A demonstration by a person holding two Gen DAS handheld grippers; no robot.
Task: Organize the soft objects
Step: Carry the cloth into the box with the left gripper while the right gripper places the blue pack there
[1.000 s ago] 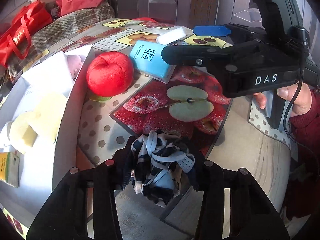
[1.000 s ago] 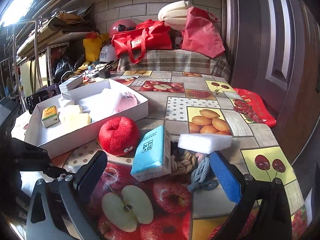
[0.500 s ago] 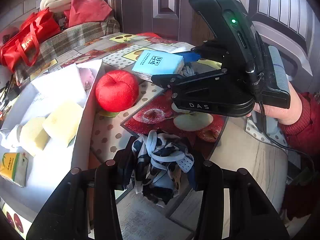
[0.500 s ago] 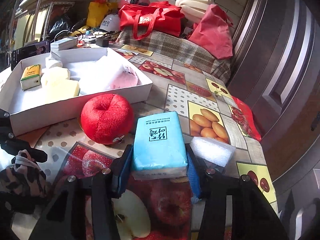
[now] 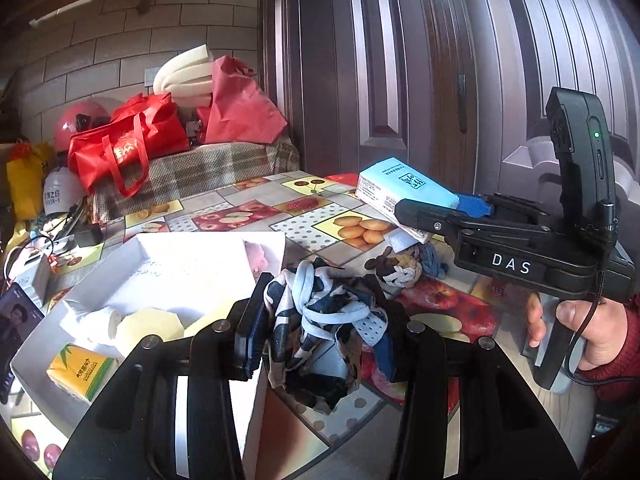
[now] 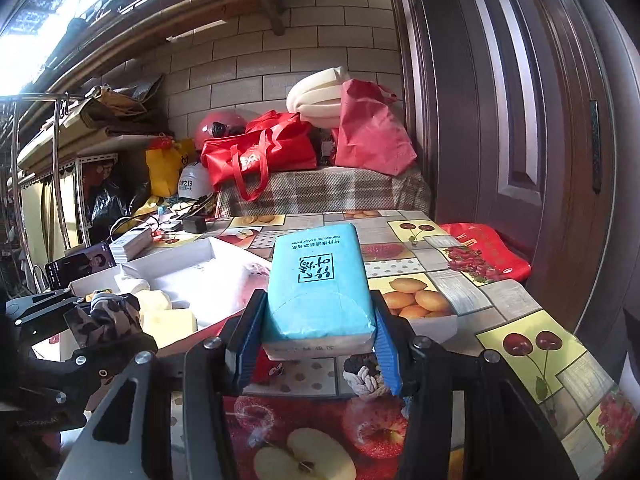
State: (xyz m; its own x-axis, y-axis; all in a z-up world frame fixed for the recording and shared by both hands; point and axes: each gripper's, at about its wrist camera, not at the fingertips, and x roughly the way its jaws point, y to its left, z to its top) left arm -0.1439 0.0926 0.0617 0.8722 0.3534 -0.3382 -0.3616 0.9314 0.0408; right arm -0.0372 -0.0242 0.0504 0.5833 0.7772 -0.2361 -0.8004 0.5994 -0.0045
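Above white box [image 5: 276, 240] rim, left gripper [image 5: 320, 332] clamps bundled patterned cloth [image 5: 320, 320]: limp, light, best held mid-bundle. Right of box, right gripper [image 6: 316, 340] pinches blue tissue pack [image 6: 318, 280] by long sides, raised; squashy, film likely slippery.

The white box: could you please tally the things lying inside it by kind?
Pale yellow sponges: 2
Yellow tissue pack: 1
White rolled cloth: 1
White and pink plush: 1
Total in the white box: 5
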